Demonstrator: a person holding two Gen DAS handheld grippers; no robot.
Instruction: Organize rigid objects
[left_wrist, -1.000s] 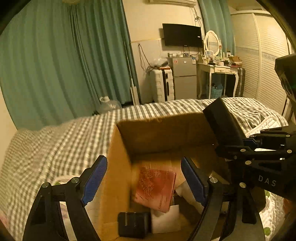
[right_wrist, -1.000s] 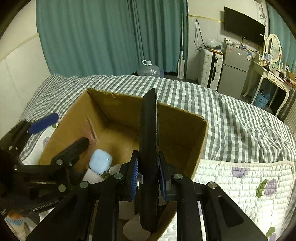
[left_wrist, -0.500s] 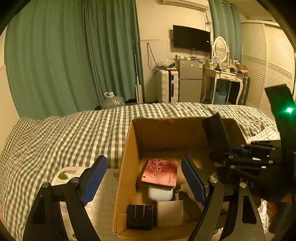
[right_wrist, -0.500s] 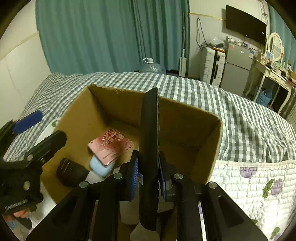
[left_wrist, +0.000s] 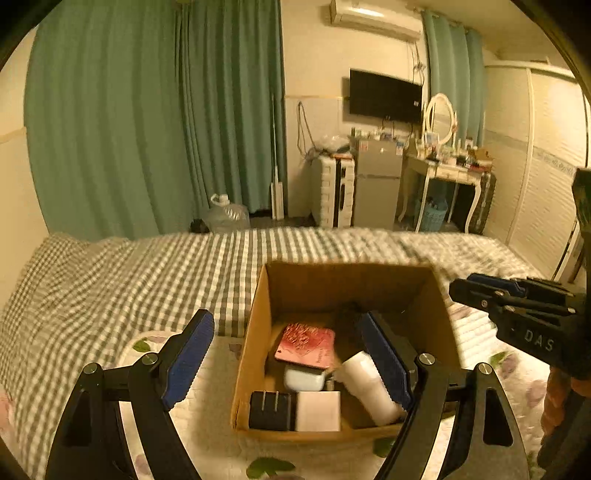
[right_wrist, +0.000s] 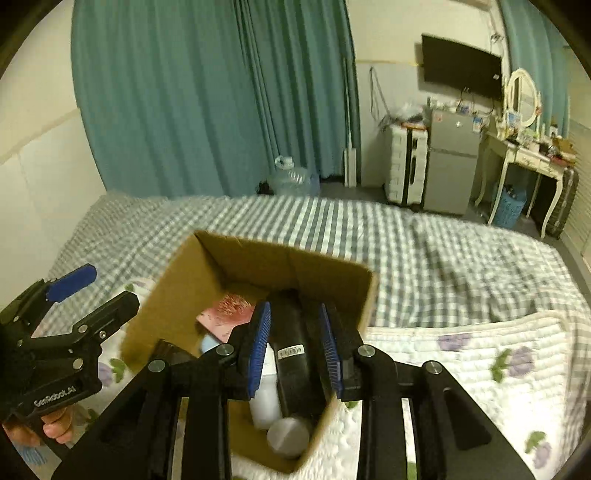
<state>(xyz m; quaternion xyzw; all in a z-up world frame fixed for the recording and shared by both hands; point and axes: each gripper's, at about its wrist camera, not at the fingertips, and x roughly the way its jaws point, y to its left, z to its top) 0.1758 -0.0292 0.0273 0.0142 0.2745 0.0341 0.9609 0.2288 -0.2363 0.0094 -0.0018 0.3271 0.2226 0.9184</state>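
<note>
Hovering over the cardboard box, your right gripper has its jaws spread with nothing pinched, and the black flat object lies between them down inside the box beside a white bottle; whether a pad touches it is hard to tell through the blur. Lift straight up so neither finger drags it or clips the box wall. Your left gripper is spread and empty too, so keep it off the rim.
</note>
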